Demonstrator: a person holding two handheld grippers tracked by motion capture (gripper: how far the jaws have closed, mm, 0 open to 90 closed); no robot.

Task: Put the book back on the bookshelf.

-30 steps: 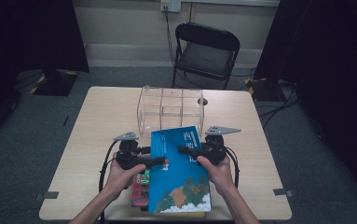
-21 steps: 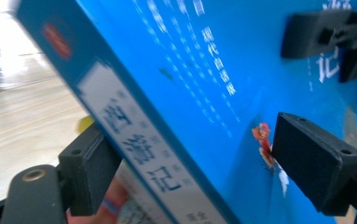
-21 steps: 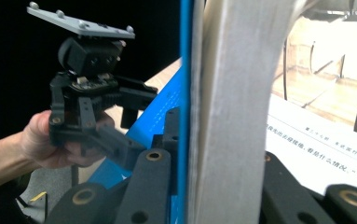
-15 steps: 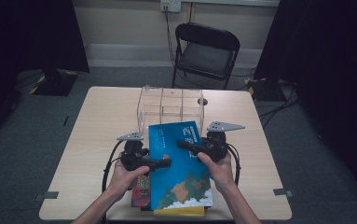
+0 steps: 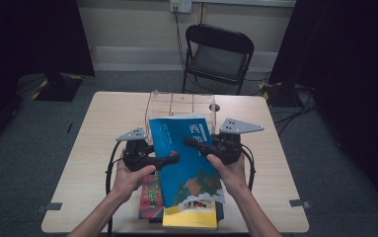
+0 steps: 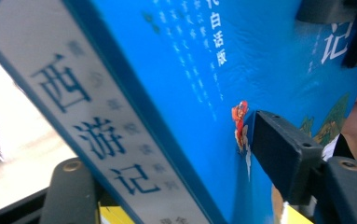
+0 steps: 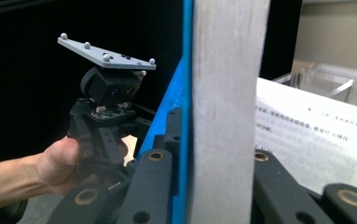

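Note:
A blue book (image 5: 186,158) with a painted cover hangs tilted over the table's front, held from both sides. My left gripper (image 5: 169,159) grips its spine edge. In the left gripper view the white spine (image 6: 97,130) runs between the jaws, which have just been closing, and one pad (image 6: 278,154) presses the cover. My right gripper (image 5: 192,143) is shut on the opposite edge. The book's grey page edge (image 7: 227,93) stands between the jaws of this gripper (image 7: 209,158) in the right gripper view. Under the book lie a yellow book (image 5: 189,219) and a red book (image 5: 149,197).
A clear plastic box (image 5: 176,103) with dividers stands just behind the book on the wooden table (image 5: 102,128). A black folding chair (image 5: 218,54) sits beyond the far edge. Cables trail from both grippers toward the front edge.
Both grippers have risen with the blue book. Its far edge now overlaps the front of the clear box, and the yellow book beneath has come into sight.

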